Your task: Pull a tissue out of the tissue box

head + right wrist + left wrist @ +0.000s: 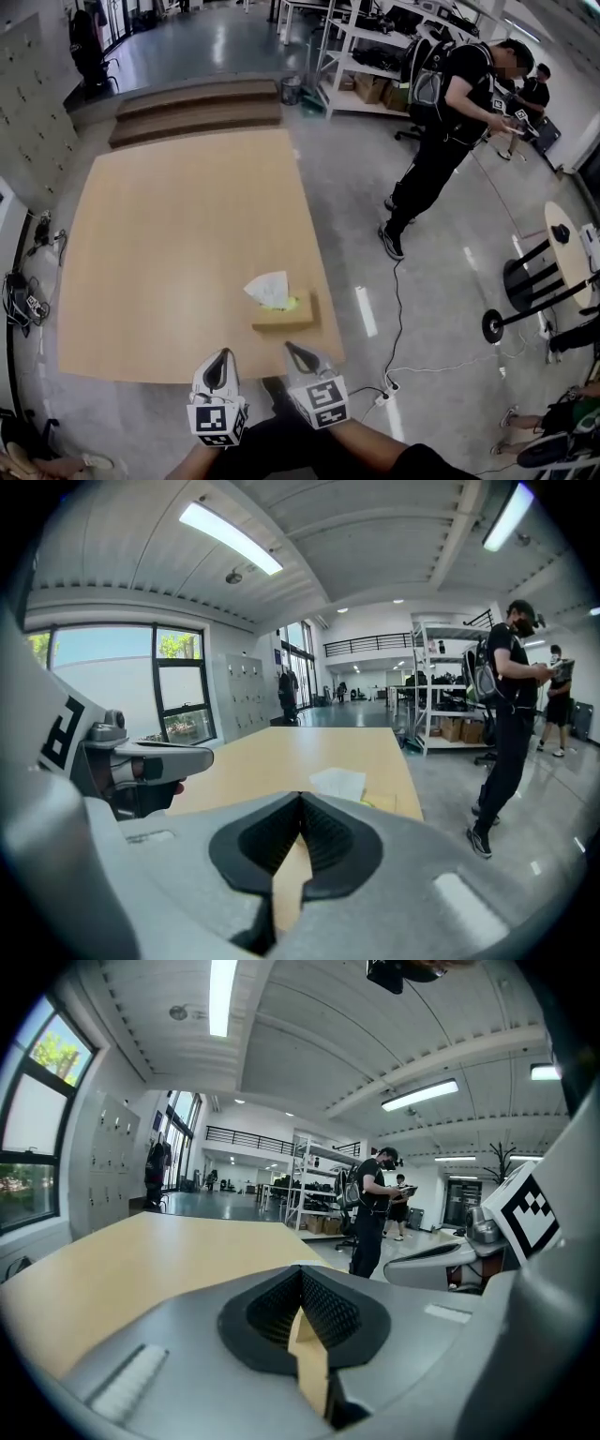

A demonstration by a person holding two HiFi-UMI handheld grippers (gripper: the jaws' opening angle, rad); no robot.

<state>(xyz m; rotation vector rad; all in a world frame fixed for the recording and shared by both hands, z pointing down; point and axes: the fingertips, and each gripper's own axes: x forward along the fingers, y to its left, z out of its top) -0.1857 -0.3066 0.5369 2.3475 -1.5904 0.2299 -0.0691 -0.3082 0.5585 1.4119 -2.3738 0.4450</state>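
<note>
A tan tissue box (282,315) lies near the front right corner of the wooden table (169,244), with a white tissue (269,289) standing out of its top. My left gripper (222,358) hovers at the table's front edge, left of the box, jaws shut and empty. My right gripper (294,351) is just in front of the box, also shut with nothing in it. In the right gripper view the tissue (339,782) and box (381,802) lie ahead past the closed tips (300,801). The left gripper view shows only bare table (159,1251) beyond its closed tips (300,1275).
A person in black with a backpack (448,103) stands on the floor right of the table, and others stand behind. Cables (398,375) run on the floor by the table's right corner. Wooden steps (197,108) and shelving (361,56) stand beyond the far edge.
</note>
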